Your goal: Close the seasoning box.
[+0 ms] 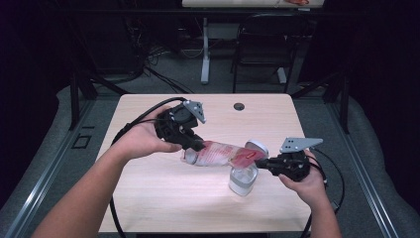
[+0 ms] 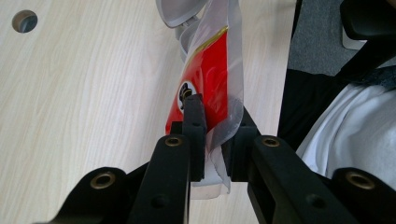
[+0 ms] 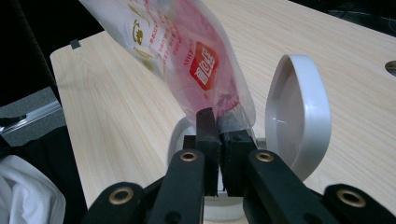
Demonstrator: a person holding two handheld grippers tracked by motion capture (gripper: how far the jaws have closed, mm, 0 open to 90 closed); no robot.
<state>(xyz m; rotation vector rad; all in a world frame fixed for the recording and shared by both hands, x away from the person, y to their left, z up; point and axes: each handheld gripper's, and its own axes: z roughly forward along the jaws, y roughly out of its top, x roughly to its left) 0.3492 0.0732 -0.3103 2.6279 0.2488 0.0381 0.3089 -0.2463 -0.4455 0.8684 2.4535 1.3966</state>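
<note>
A clear plastic pouch with red print hangs stretched between both grippers above the table. My left gripper is shut on its left end; in the left gripper view the jaws pinch the pouch at its edge, left gripper. My right gripper is shut on the other end, and in the right gripper view the pouch rises from the jaws, right gripper. Below the pouch stands a grey-white container with its hinged lid open.
The light wooden table has a round cable hole near its far edge. Cables trail from both grippers. A chair and a desk leg stand on the floor beyond the table.
</note>
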